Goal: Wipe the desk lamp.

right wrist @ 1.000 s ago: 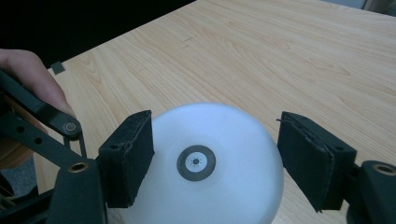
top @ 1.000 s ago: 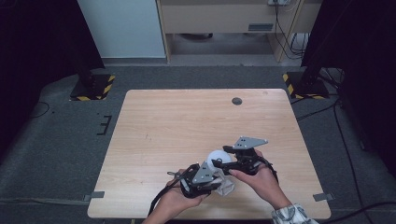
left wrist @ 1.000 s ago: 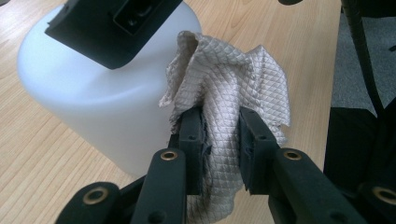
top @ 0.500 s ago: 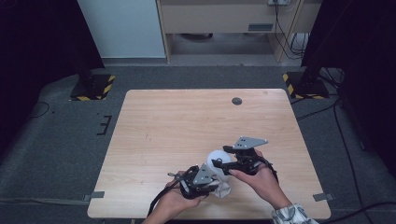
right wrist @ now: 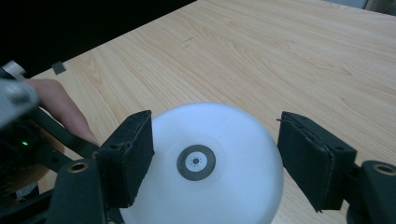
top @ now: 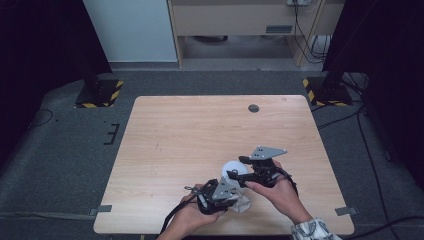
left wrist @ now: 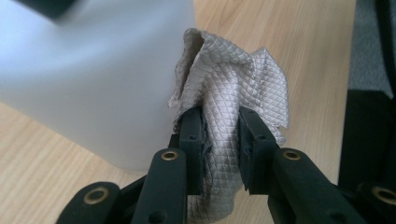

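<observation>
A white translucent plastic container [top: 231,168] is over the table's near edge, and my right gripper [top: 238,176] is shut on it. In the right gripper view its round base [right wrist: 201,163], marked with a grey ring, sits between the pads [right wrist: 133,154] of my right gripper [right wrist: 217,142]. My left gripper [left wrist: 220,135] is shut on a bunched grey quilted cloth [left wrist: 233,88]. The cloth is pressed against the container's side [left wrist: 93,70]. In the high view the left gripper [top: 236,198] and cloth [top: 245,204] lie just below the container.
The light wooden table [top: 200,135] has a small dark round cap [top: 253,107] near its far edge. Grey carpet surrounds the table, with black stands with striped bases [top: 97,95] at both far corners. The person's left hand [right wrist: 56,107] is beside the container.
Almost nothing has changed. Both grippers keep their hold, and the left gripper with the cloth has shifted only slightly against the container.
</observation>
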Demonstrator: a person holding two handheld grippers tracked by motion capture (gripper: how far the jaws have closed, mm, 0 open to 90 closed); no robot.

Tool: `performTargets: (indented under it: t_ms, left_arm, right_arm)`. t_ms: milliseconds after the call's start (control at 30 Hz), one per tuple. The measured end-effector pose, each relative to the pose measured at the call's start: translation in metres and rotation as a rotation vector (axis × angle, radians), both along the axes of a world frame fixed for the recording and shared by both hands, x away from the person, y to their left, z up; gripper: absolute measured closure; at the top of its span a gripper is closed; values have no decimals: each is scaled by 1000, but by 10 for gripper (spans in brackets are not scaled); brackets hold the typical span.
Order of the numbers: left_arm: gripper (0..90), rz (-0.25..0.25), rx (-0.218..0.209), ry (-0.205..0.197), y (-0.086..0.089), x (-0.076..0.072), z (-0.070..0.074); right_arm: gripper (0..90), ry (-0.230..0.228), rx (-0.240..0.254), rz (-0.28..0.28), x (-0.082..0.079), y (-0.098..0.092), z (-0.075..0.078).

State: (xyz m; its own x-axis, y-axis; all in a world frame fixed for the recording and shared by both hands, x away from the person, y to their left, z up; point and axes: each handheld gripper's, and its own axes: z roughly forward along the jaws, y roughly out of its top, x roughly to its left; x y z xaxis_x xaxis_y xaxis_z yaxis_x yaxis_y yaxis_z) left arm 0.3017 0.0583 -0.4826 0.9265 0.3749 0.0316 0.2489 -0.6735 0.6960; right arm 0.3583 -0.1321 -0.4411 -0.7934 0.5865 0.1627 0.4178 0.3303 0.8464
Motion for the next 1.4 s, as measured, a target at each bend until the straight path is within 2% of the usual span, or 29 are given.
performTargets:
  t_ms: [167,400,467,567,633,733,833,900,1000,1100,1133,1267,1400]
  left_arm:
    - [735,3,28,17,0,1,-11]
    - [733,8,34,9,-2,0,-10]
    - [732,9,11,-2,-3,-2,-5]
    - [732,23,-45,-17,-3,-5,7]
    - [732,23,-61,-30,-3,-6,13]
    - [732,17,-33,-43,-4,-6,12]
    - [734,17,-8,-20,-5,-4,0]
    - [733,10,24,-13,-4,-3,-7]
    - [734,5,41,-5,-3,-1,-12]
    - [734,11,36,-4,-2,-2,-13]
    - [734,7,49,-9,-1,-1,-12]
    - [733,26,27,-1,1,-2,-11]
    - [733,12,7,-11,-4,-7,-7]
  right_arm:
    - [278,3,2,1,0,0,0]
    - [279,4,3,4,1,0,0]
    - [279,5,4,4,1,0,0]
    - [279,5,1,5,1,0,0]
    - [279,5,2,4,1,0,0]
    - [279,2,0,3,1,0,0]
    - [279,2,-1,4,1,0,0]
    - [279,2,0,3,1,0,0]
    - [278,4,1,5,1,0,0]
    - [279,3,2,5,1,0,0]
    - [279,2,2,4,1,0,0]
    - [278,3,4,3,0,0,0]
    - [278,2,2,4,0,0,0]
